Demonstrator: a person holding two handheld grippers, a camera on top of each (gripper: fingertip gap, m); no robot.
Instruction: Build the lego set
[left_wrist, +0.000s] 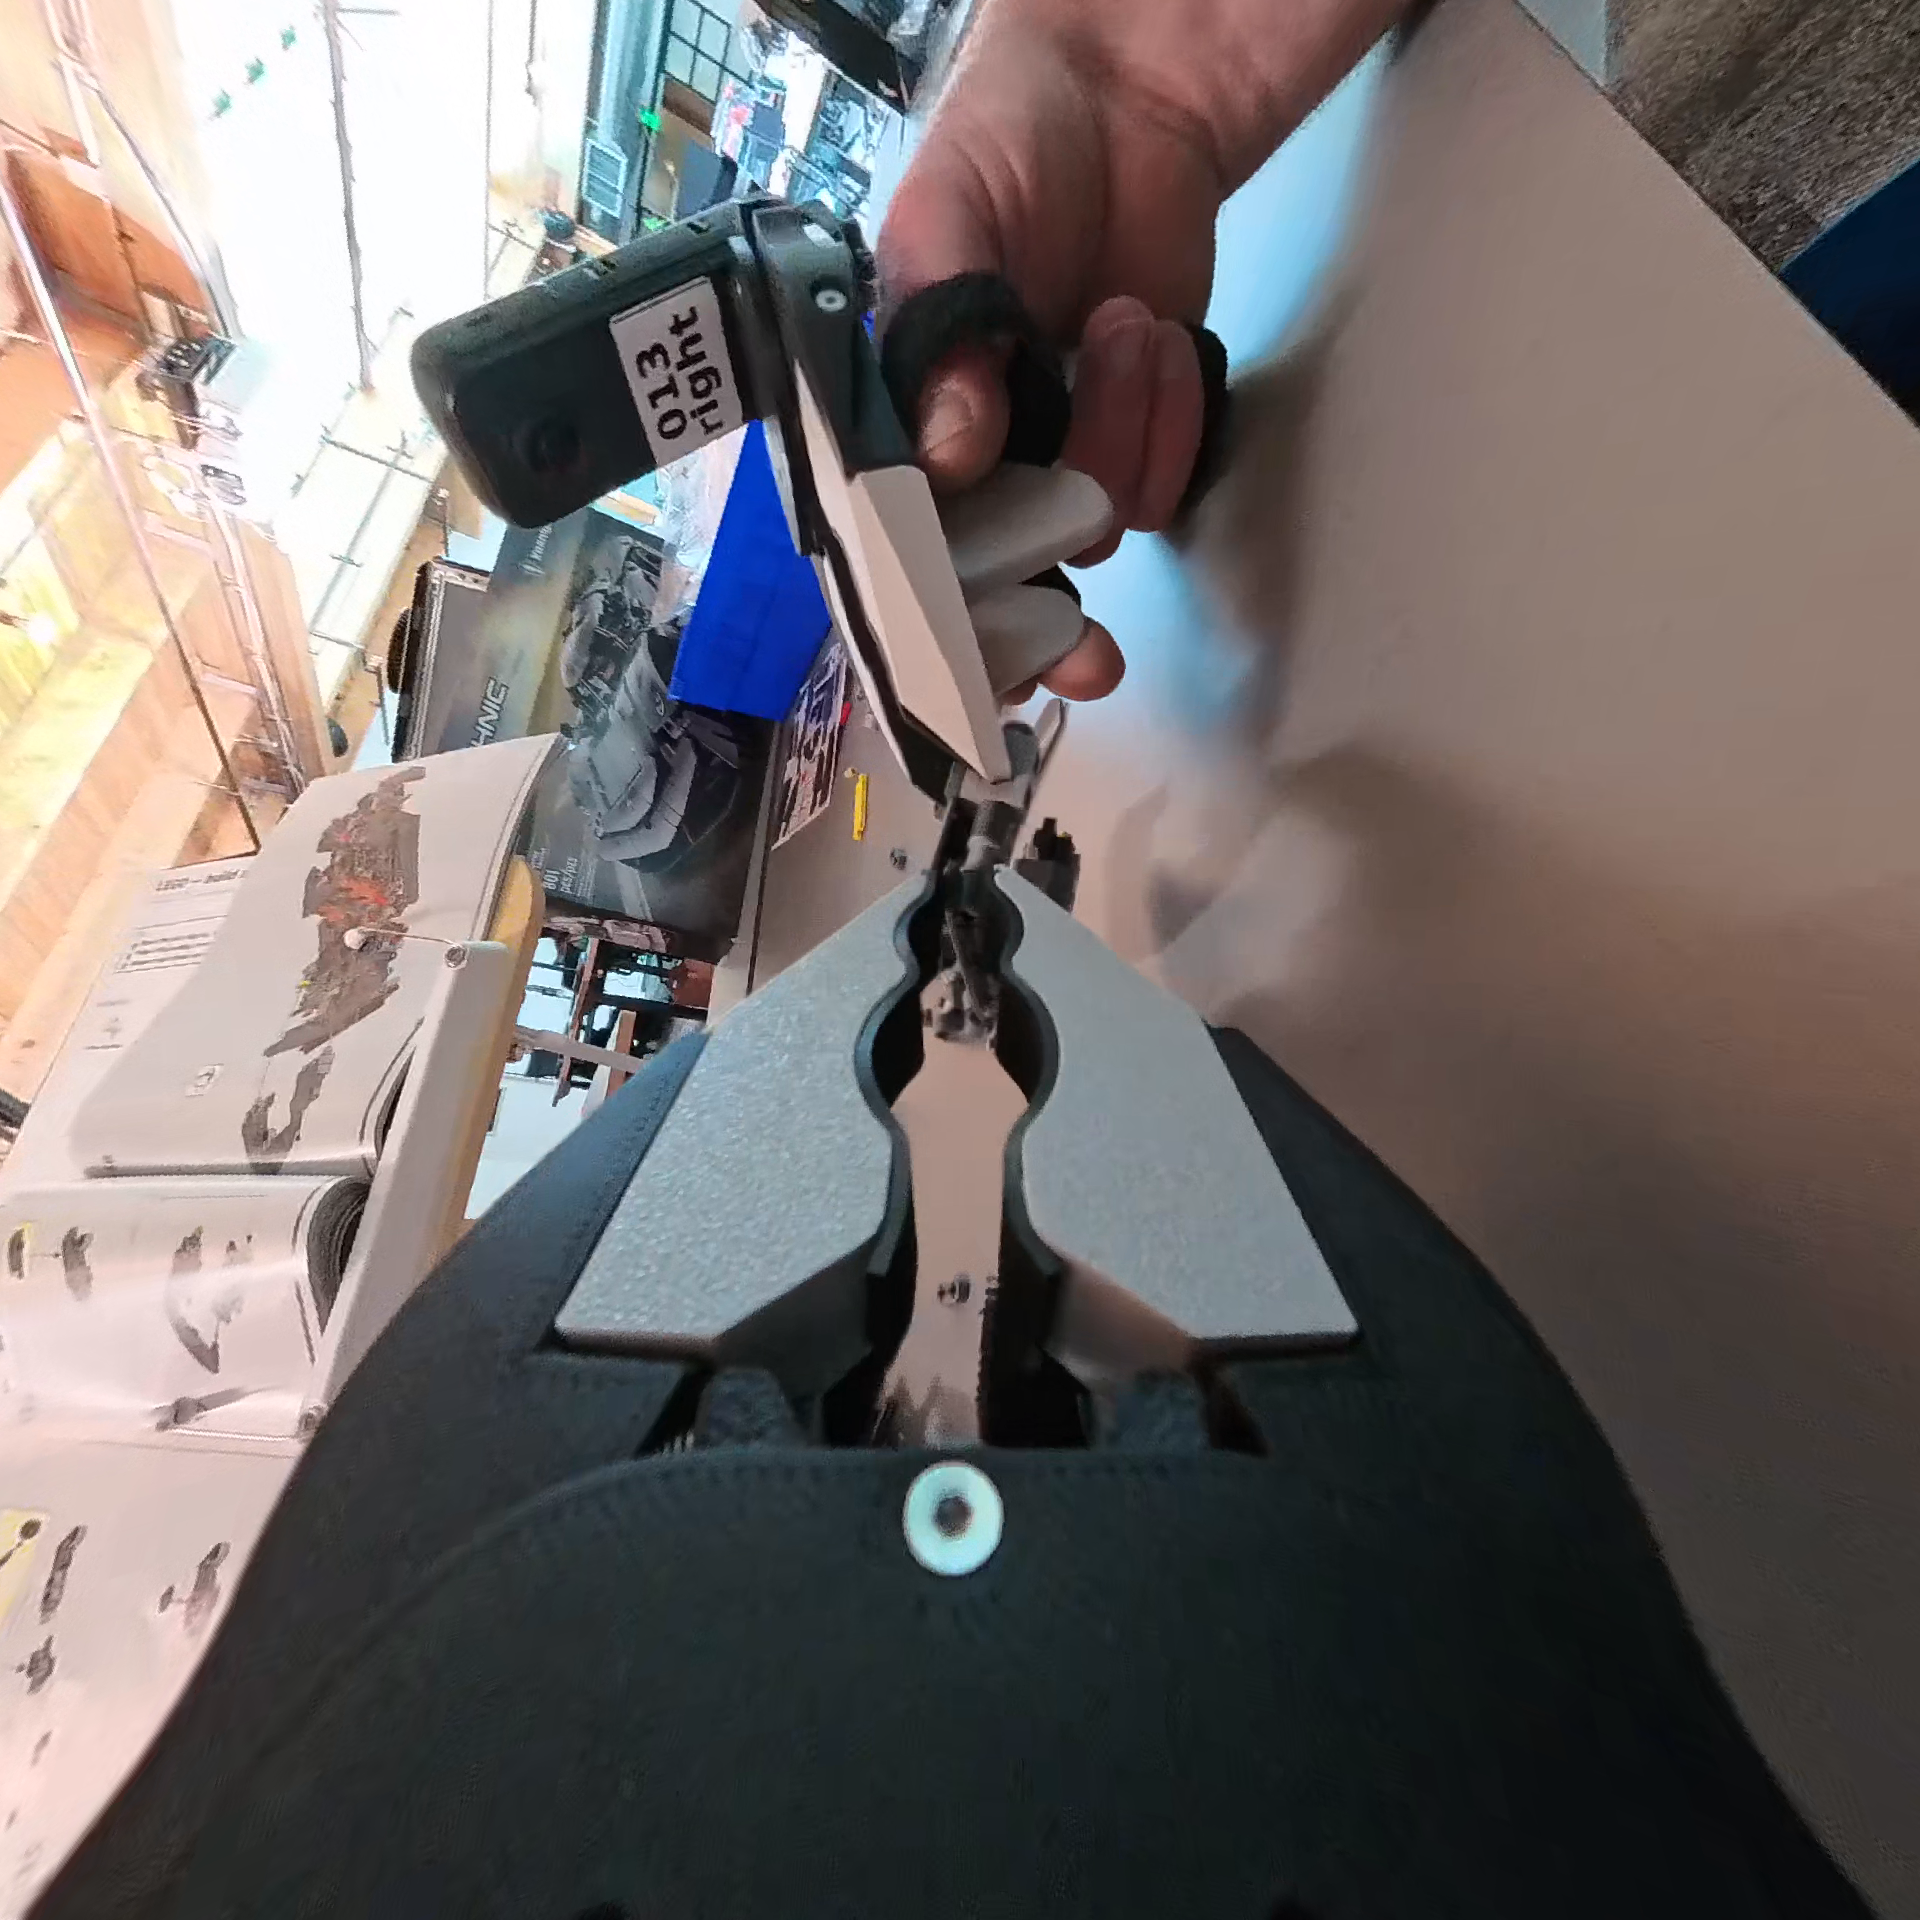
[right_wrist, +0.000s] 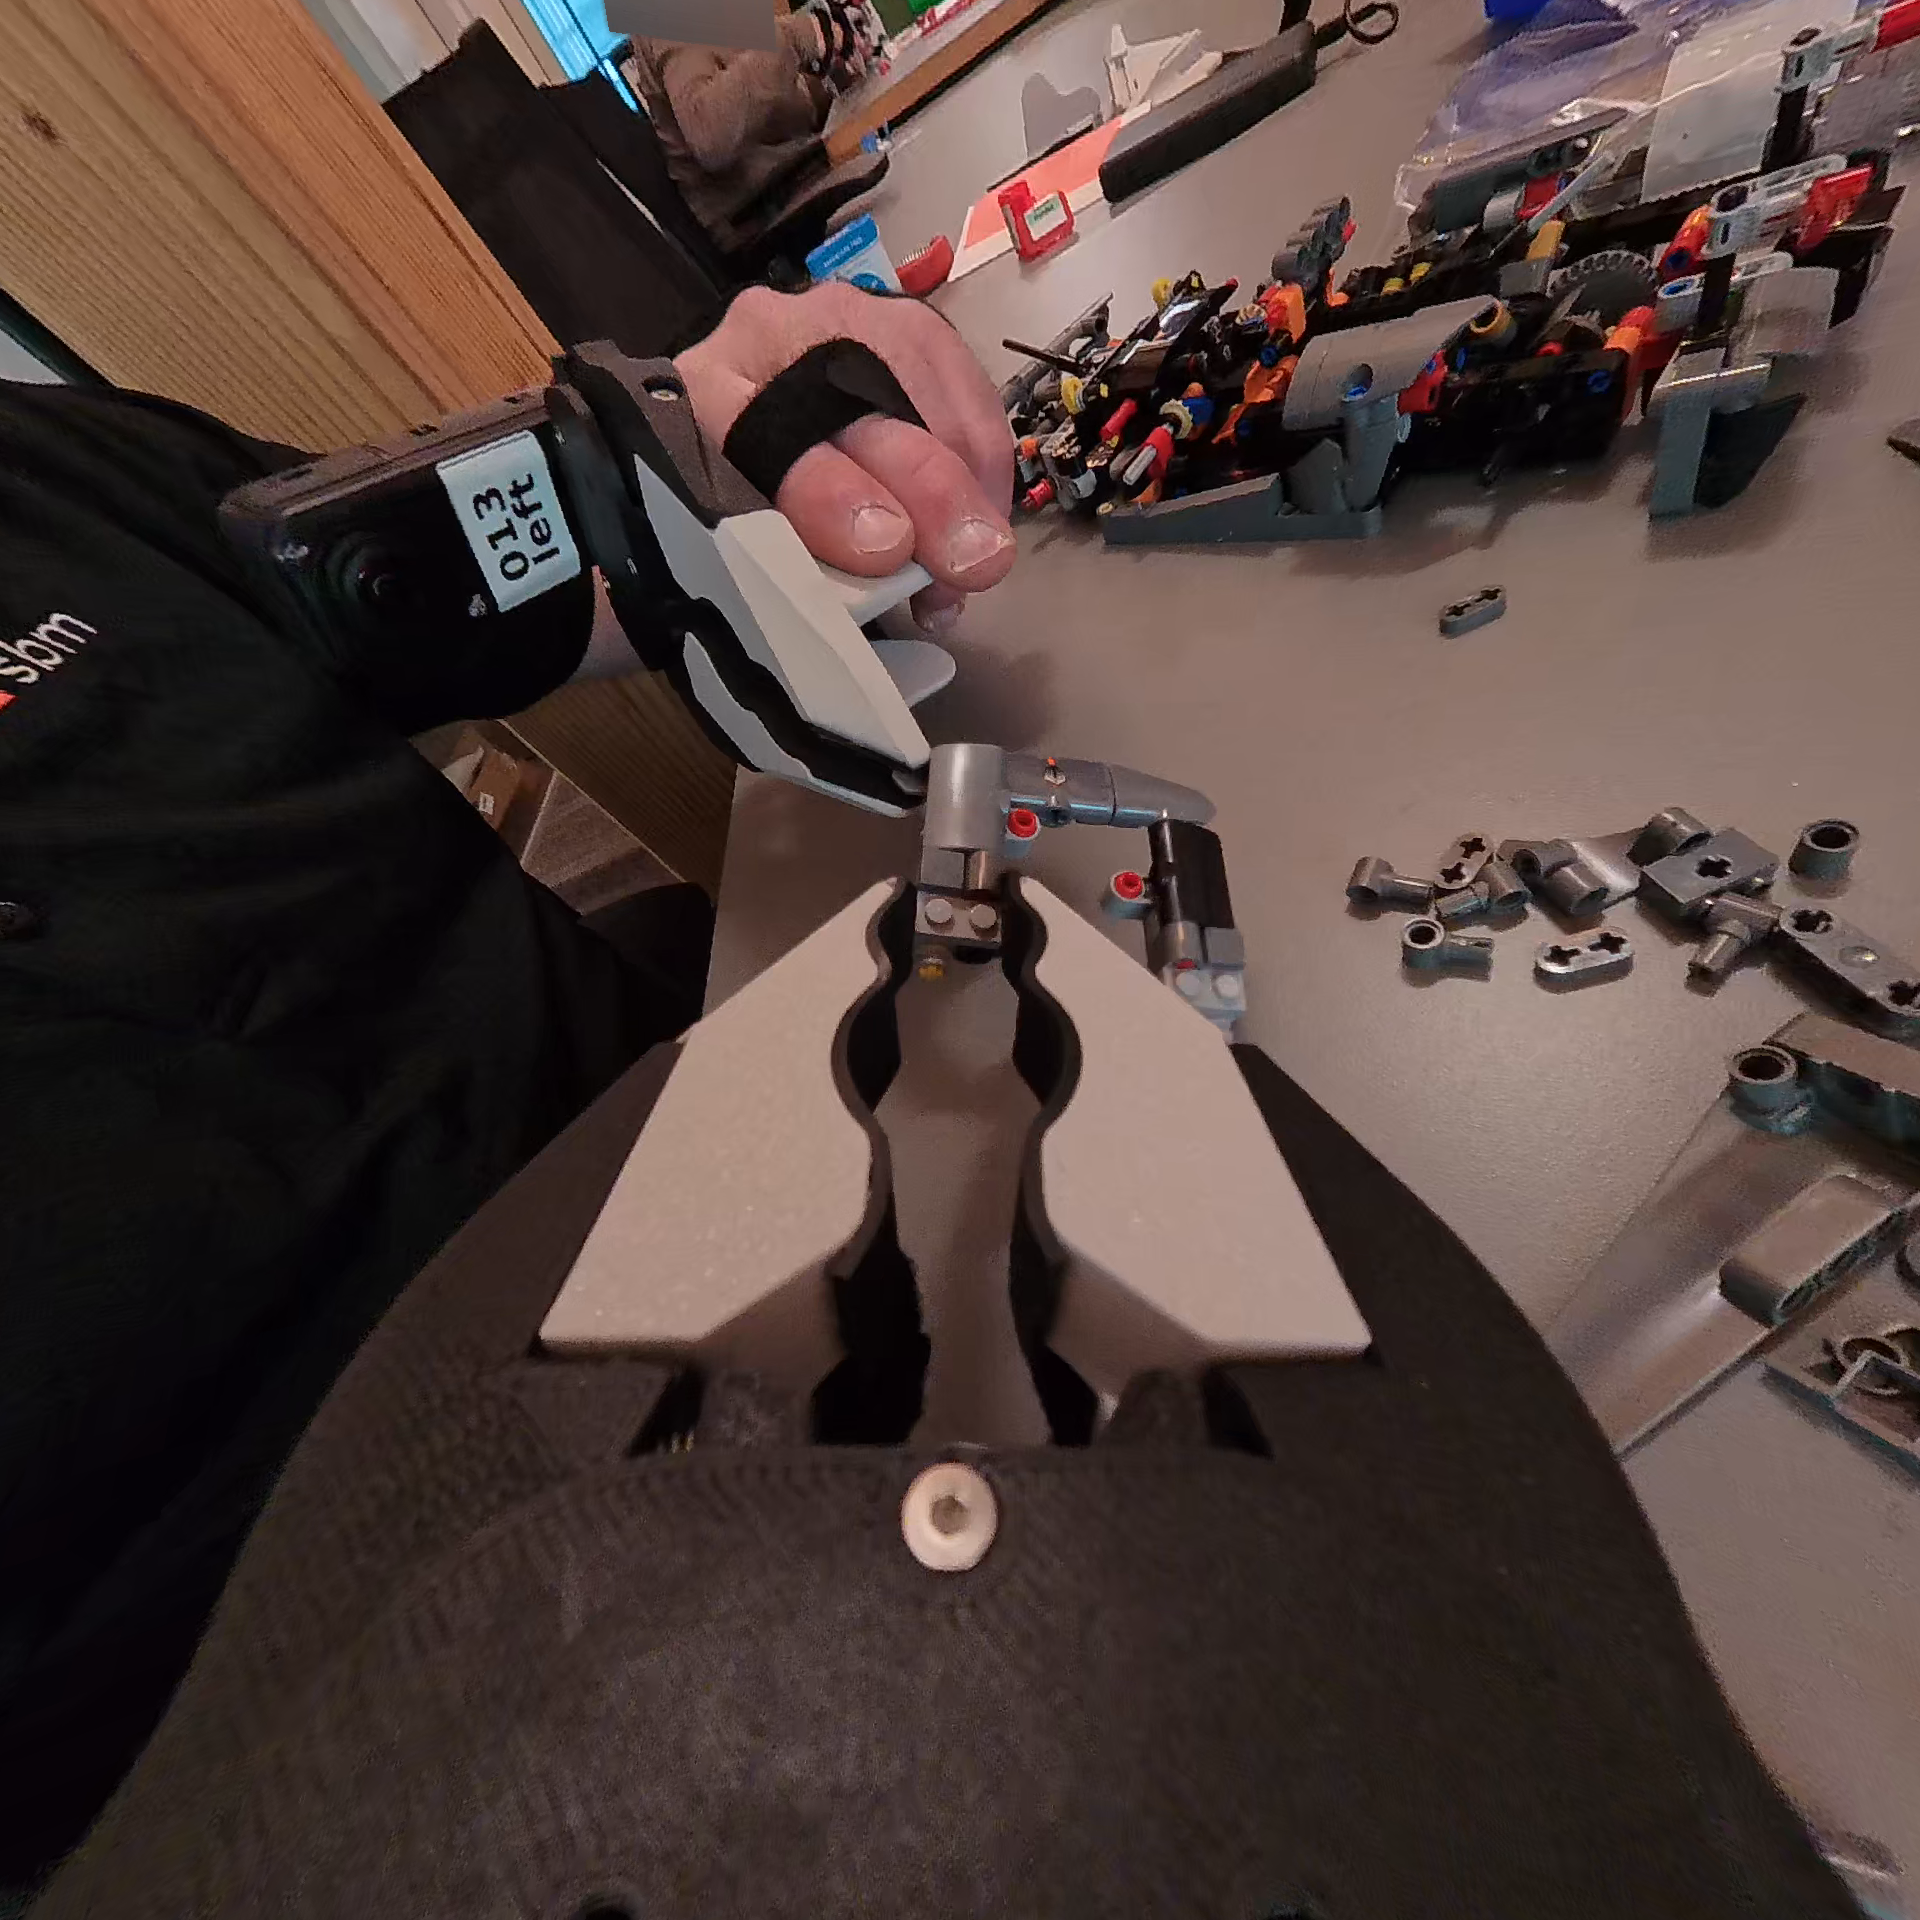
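A grey brick assembly (right_wrist: 966, 800), an L-shaped frame with red pins and a black section, hangs just above the grey table (right_wrist: 1351, 727). My right gripper (right_wrist: 958, 894) is shut on its near end, a small grey studded block. My left gripper (right_wrist: 909, 779) comes in from the left and pinches a thin part at the assembly's round grey corner. In the left wrist view my left gripper (left_wrist: 966, 883) has its fingertips closed on a narrow dark grey piece of the assembly (left_wrist: 971, 935), and the right gripper (left_wrist: 987, 774) grips the same assembly just beyond. A hand holds each gripper.
Several loose grey connectors (right_wrist: 1558, 894) lie to the right, grey panels (right_wrist: 1818, 1195) nearer. A large multicoloured brick model (right_wrist: 1455, 384) stands at the back. A small grey beam (right_wrist: 1472, 608) lies alone. An open instruction booklet (left_wrist: 260, 987) and a dark box (left_wrist: 623, 727) stand beyond. Both grippers' tips are close together, under 4 cm apart.
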